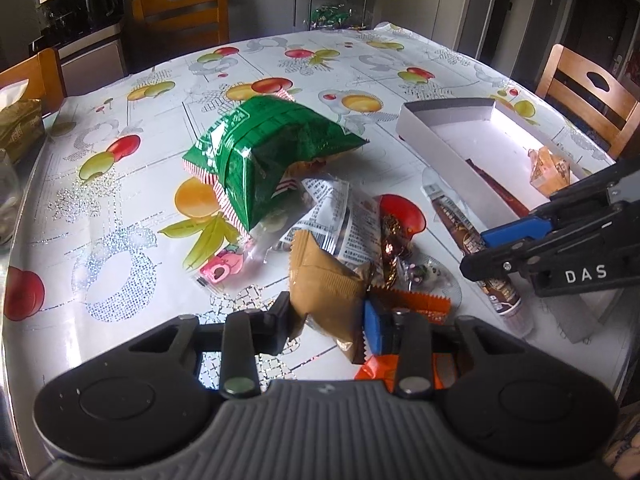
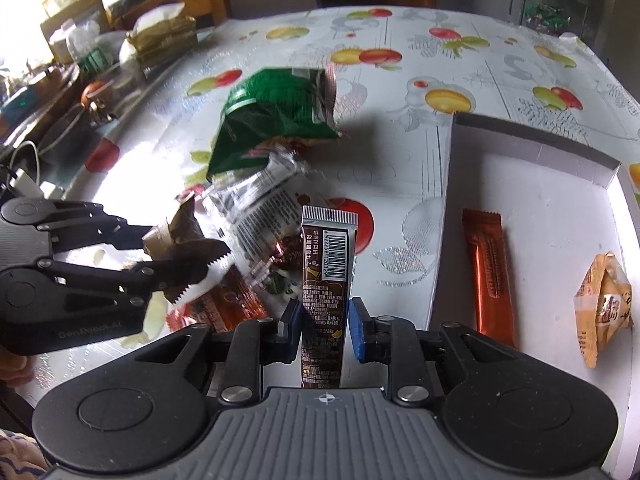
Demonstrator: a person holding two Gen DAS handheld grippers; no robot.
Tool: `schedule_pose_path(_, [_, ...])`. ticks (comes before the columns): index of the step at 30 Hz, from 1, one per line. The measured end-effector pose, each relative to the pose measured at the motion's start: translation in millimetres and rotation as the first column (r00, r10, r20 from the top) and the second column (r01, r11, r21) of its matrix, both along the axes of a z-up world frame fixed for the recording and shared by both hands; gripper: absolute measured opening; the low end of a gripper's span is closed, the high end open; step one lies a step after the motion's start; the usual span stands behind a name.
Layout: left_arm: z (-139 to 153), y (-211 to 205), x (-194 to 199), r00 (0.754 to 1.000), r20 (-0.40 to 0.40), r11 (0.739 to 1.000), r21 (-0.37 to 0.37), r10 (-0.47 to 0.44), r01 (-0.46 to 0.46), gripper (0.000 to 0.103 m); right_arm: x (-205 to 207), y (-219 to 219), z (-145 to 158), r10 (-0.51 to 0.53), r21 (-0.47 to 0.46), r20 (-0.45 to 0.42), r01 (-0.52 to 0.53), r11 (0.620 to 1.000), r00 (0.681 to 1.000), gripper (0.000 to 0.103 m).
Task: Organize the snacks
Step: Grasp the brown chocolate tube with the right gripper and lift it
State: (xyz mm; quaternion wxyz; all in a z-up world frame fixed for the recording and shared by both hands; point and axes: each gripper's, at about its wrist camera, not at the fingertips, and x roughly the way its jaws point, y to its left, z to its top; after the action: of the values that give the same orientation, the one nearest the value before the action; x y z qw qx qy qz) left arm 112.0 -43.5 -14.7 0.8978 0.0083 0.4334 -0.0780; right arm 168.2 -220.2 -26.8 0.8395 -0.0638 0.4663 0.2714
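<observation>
My left gripper (image 1: 328,324) is shut on a tan snack packet (image 1: 320,280), which stands up between the pads at the near end of a snack pile. In the right wrist view the same gripper (image 2: 160,254) holds that packet (image 2: 188,248) at the left. My right gripper (image 2: 326,320) is shut on a long brown bar packet (image 2: 326,248) with a barcode, just left of the white box (image 2: 532,136). The box holds an orange-brown bar (image 2: 490,272) and a yellow packet (image 2: 606,296). A green bag (image 1: 272,148) lies behind the pile.
An orange wrapper (image 1: 416,304), a print-covered clear packet (image 1: 336,208) and a pink packet (image 1: 220,268) lie in the pile on the fruit-patterned tablecloth (image 1: 120,240). A tissue pack (image 1: 20,128) sits at the left edge. Wooden chairs (image 1: 588,92) ring the table.
</observation>
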Motion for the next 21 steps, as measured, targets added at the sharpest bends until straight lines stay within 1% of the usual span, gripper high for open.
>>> schedule_pose_path(11, [14,-8,-2,0.999,0.035,1.000,0.015,0.012,-0.013,0.034,-2,-8,28,-0.005,0.081,0.078,-0.002,0.997,0.997,0.024])
schedule_pose_path(21, [28,-16,-2,0.997,0.070,0.999,0.034,0.009,-0.012,0.034,1,-17,45,-0.019,0.124,0.134,0.003,0.992,0.991,0.023])
